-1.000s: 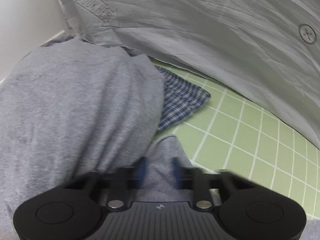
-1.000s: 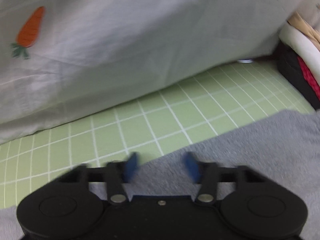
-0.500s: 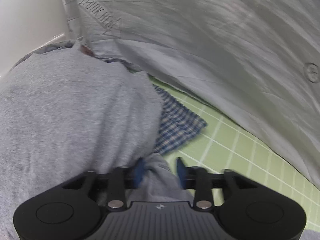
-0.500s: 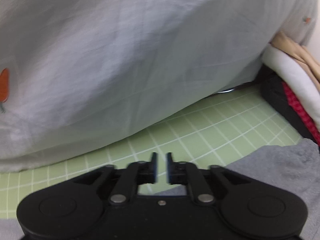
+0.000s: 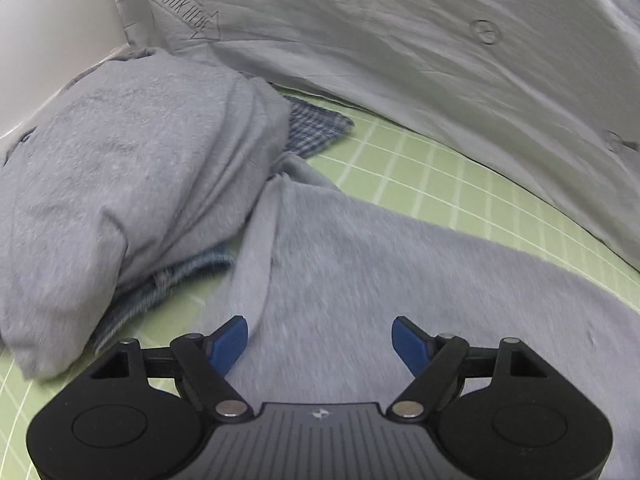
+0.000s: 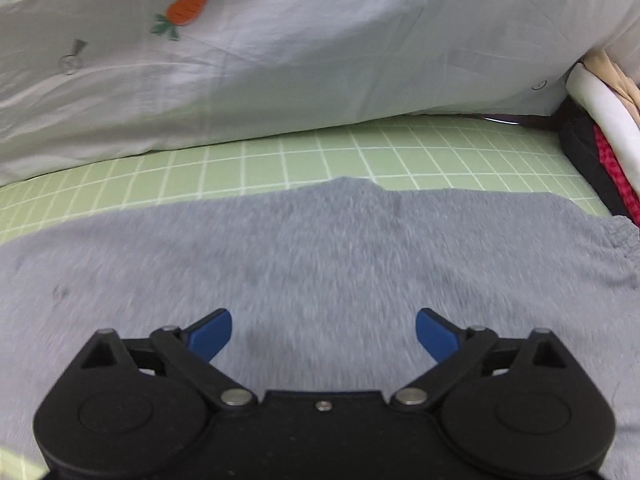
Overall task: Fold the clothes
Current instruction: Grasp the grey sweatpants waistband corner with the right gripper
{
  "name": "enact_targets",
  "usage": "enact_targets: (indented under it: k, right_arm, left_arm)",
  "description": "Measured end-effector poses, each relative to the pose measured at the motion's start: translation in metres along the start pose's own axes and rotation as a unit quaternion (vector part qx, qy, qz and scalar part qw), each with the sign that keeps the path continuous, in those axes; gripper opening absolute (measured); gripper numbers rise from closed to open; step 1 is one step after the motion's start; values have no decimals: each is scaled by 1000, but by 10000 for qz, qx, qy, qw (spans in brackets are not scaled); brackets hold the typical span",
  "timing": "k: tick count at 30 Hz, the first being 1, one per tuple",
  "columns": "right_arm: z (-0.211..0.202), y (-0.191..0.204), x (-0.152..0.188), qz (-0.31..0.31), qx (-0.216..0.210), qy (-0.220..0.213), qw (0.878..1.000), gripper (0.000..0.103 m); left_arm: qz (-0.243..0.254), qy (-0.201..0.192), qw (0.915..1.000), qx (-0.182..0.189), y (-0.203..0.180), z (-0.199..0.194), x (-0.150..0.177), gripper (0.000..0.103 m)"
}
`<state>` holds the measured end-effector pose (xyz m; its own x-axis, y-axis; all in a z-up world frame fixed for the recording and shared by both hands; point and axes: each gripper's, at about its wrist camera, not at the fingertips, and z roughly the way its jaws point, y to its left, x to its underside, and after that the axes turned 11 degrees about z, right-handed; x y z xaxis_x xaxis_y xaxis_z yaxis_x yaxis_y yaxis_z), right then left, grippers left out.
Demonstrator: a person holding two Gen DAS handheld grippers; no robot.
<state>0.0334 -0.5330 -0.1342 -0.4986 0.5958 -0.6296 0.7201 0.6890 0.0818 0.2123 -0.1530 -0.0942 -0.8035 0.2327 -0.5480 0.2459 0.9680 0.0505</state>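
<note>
- The pale sheet (image 5: 400, 52) behind carries a boxed arrow print; I cannot read its lettering. My right view shows an orange carrot print (image 6: 188, 4) on it.
- My left gripper (image 5: 320, 340) and right gripper (image 6: 323, 334) both have jaws spread wide, holding nothing.
- The grey garment (image 6: 320, 260) lies flat on the green gridded mat (image 6: 280, 164), under both grippers; its far edges are cut off.
- On my left it bunches over a blue checked cloth (image 5: 316, 128), mostly hidden.

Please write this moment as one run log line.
left tongs: open | right tongs: open | grey garment: flat on green mat, unheld
</note>
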Motion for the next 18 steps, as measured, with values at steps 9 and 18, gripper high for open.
enact_targets:
  k: [9, 18]
  right_arm:
    - [-92, -97, 27, 696, -127, -386, 9967, 103]
    - [-127, -235, 72, 1374, 266, -217, 9899, 103]
  left_arm:
    - [220, -571, 9959, 666, -54, -106, 49, 88]
    - [297, -270, 9955, 862, -137, -159, 126, 93]
